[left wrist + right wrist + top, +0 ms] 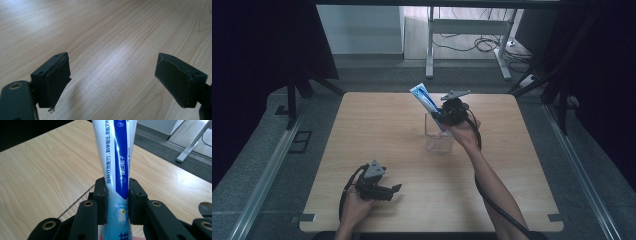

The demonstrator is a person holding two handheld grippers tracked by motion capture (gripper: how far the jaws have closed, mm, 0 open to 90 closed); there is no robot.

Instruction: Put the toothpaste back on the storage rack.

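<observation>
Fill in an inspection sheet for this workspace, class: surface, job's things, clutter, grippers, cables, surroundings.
Surface: light wooden table, bare grain.
Job's things: blue-and-white tube, tilted over a clear cup.
Clutter: nothing seen.
Grippers: right gripper shut on the tube; left gripper open, low over the table.
Cables: black cable along the right forearm; loose cables on the floor beyond.
Surroundings: grey floor, white desk legs, dark curtains.

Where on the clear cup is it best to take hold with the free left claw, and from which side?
Probably the rim or upper wall of the clear cup, from its left side. It stands upright and open-topped; the right claw holds the toothpaste tube tilted over it from the right, so that side is crowded. The left claw is open, resting on the table.
</observation>
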